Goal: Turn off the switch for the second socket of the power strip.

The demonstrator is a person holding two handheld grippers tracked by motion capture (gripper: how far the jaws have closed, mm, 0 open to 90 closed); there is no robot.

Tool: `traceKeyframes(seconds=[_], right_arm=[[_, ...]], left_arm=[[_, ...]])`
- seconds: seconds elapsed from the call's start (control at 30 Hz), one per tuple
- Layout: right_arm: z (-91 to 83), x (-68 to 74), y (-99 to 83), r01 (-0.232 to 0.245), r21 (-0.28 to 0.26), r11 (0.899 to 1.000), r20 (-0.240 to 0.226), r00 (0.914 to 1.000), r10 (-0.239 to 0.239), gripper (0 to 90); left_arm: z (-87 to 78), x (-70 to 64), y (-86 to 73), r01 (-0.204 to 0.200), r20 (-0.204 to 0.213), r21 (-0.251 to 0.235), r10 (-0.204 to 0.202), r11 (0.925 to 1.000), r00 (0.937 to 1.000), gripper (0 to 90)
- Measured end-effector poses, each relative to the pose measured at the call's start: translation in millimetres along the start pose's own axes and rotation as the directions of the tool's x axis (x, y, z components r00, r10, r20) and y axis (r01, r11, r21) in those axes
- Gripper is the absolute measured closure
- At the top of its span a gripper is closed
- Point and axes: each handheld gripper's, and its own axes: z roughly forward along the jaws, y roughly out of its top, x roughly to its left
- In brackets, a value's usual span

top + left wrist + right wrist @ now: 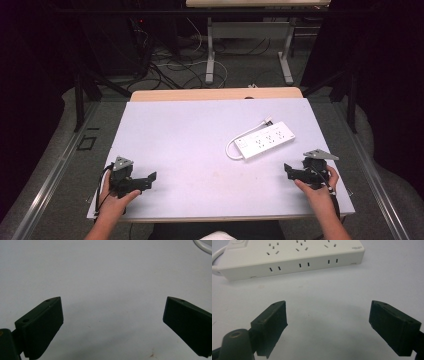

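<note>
Both claws, left claw [150, 178] and right claw [289, 171], are resting agape and empty on worktop [180, 135]; power strip [265, 139] is lying nr right claw w/ looped cord [231, 148], likely snagging or sliding if nudged off-ctr.

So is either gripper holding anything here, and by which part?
Nothing held: left gripper and right gripper are both open; the power strip lies untouched.

Left gripper [150, 178], right gripper [288, 170] — jaws spread wide.

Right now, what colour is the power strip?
White; the power strip shows best in the right gripper view.
</note>
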Motion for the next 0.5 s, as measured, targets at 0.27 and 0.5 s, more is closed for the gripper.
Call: traceKeyframes(seconds=[0.27, 0.5], right_arm=[[-0.3, 13.8, 4.6, 0.060, -0.050, 0.997, -0.010, 0.9981, -0.060, 14.8], [3.7, 20.7, 6.5, 0.084, -0.055, 0.995, -0.024, 0.9960, -0.086, 15.1]], left_arm=[[-5.3, 0.9, -0.2, 0.021, -0.012, 0.006, -0.021, 0.9998, 0.9997, 2.6], [-5.4, -1.6, -3.7, 0.004, 0.012, 0.009, -0.004, 0.9999, 0.9999, 2.8]])
